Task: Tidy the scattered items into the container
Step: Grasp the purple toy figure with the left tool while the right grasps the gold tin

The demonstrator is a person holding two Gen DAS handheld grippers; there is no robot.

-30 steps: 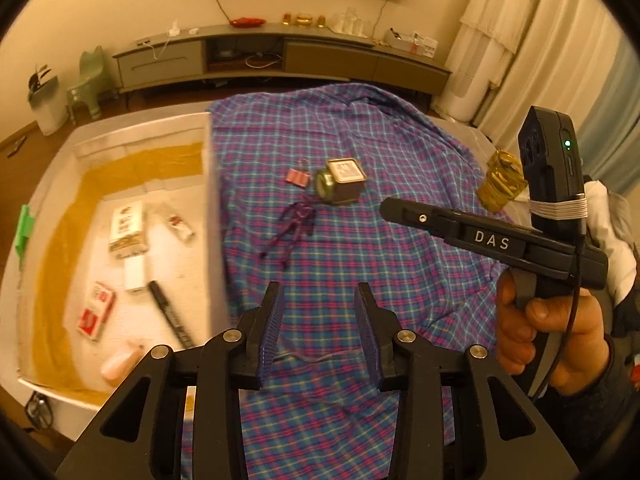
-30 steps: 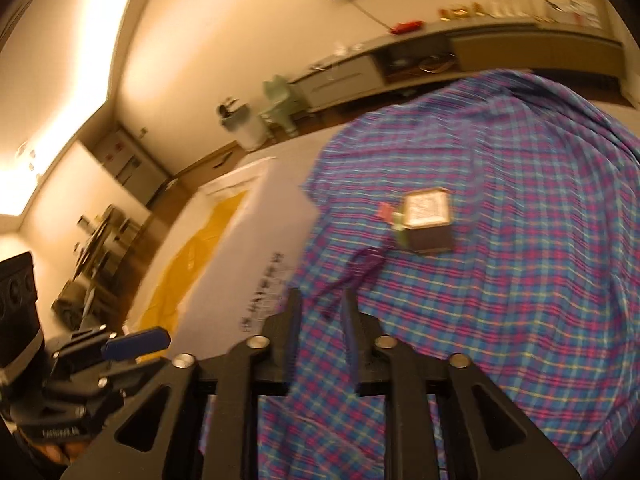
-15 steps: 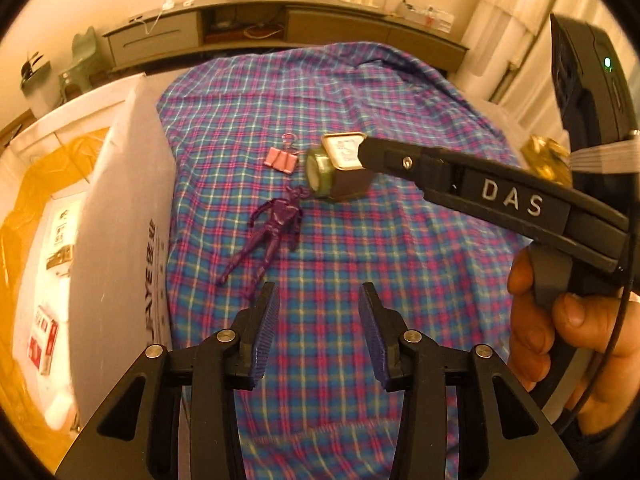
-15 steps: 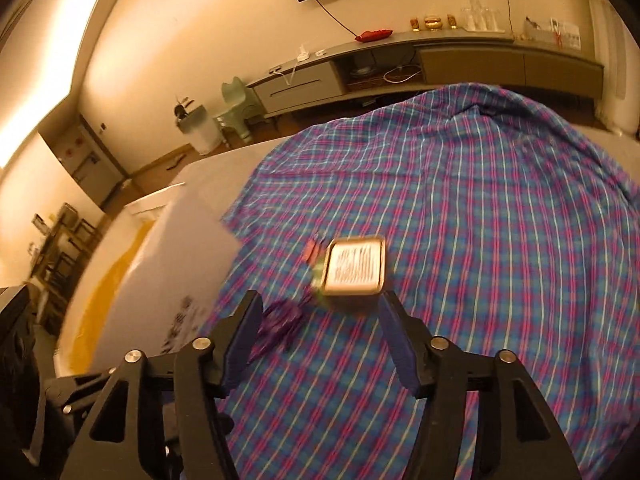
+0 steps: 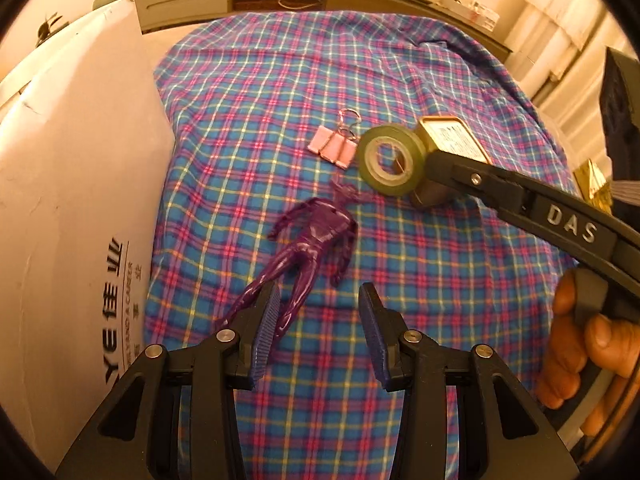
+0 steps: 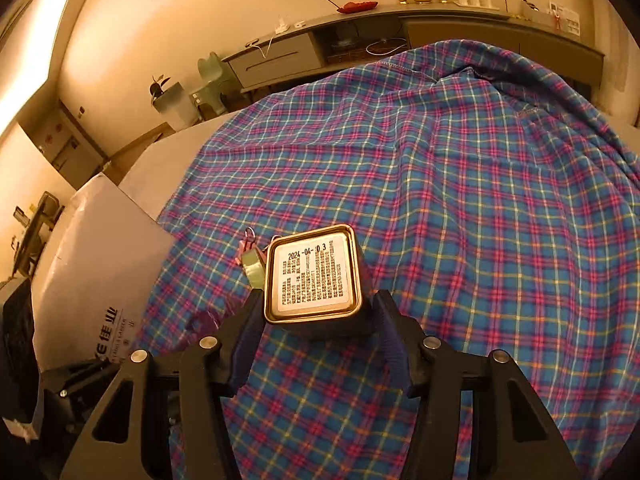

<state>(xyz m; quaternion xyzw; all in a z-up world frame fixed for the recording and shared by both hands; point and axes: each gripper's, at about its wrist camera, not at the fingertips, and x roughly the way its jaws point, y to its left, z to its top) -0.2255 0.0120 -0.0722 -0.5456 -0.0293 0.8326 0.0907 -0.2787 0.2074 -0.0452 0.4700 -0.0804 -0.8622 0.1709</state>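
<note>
Tin (image 6: 310, 280), square and gold-rimmed with a printed label on top, stands on the plaid cloth (image 6: 460, 208) between the fingers of the right claw (image 6: 316, 334). The jaws stand wide on either side of its body, the left finger close against it and the right one just apart, so this reads as the final line-up before a squeeze and not yet a hold. Coming in low and level with the flat sides makes sense: the tin's walls give the pads two parallel faces to press on.

A roll of green tape (image 5: 391, 164) leans on edge against the tin's far side, touching it, and a pink binder clip (image 5: 332, 148) lies just beside the roll. If the tin is lifted, the roll will likely tip over, which is harmless on soft cloth.

The left claw (image 5: 318, 328) hovers low over the legs of a purple figurine (image 5: 308, 248) lying flat on the cloth; its jaws are moderately open, holding nothing, with the left finger overlapping one leg in the view. It looks poised to take the toy next or at the same time.

The white cardboard box (image 5: 76, 200), the container, stands at the left of the cloth, near the figurine, a short carry for both items. Its inside is hidden from these views.
</note>
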